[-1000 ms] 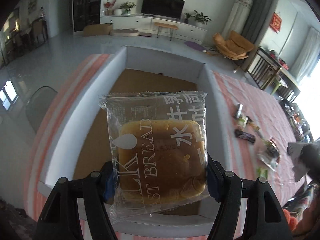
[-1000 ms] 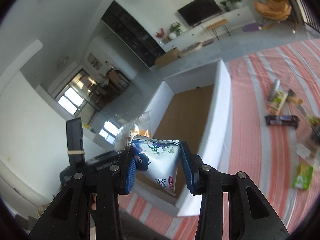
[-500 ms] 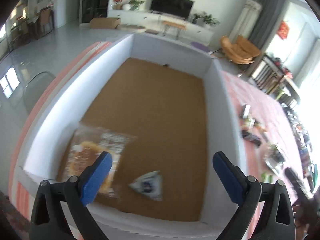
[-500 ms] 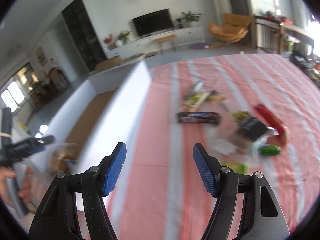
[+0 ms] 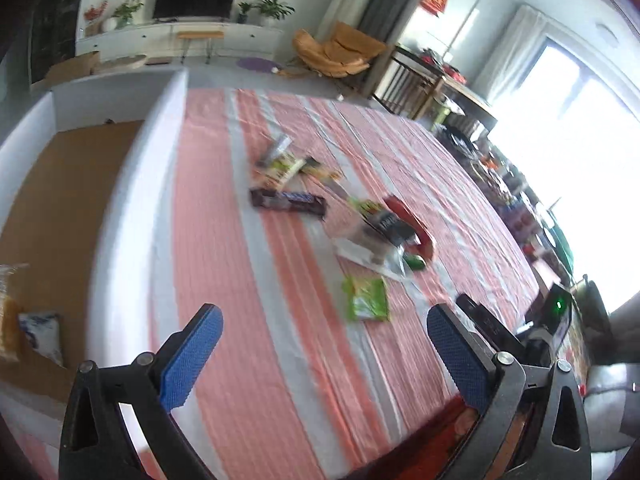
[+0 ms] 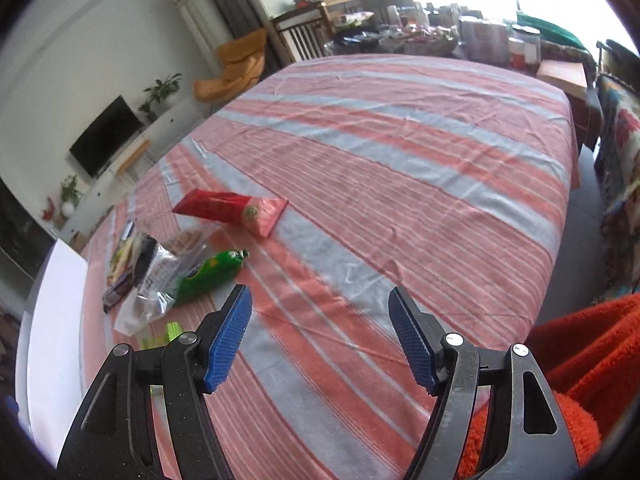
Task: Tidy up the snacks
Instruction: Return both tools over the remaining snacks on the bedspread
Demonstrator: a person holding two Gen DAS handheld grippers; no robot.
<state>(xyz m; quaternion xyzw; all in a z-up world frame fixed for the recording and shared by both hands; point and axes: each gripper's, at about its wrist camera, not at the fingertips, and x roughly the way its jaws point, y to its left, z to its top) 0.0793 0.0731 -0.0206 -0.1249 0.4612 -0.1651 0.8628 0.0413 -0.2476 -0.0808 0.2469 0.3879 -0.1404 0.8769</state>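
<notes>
Crinkly foil and plastic snack packets [image 5: 360, 216] lie in a loose cluster on the striped cloth of the counter [image 6: 400, 160], apart from the white box [image 5: 132, 208] with the brown floor, where a bread packet [image 5: 8, 320] and a small blue-and-white pouch [image 5: 40, 336] already rest near one corner.

Both tools are empty. The left hand-held gripper [image 5: 324, 344] stands spread wide with nothing between its jaws. The right hand-held gripper [image 6: 320, 336] has just been opening and is also spread, nothing between its pads.

Judged step: fetch the next packets. Approach each packet across its short dimension, so that the pads close on the narrow width.

- Red packet [image 6: 232, 210]: in the right view, the long axis runs left to right, the sealed end towards the right.
- Green packet [image 6: 208, 276]: lies diagonally, its crimped end up and right.
- Dark bar [image 5: 288, 202]: in the left view, lies nearly crosswise, nearest the box.

The clear wrappers overlap their neighbours; take an outlying packet first.
</notes>
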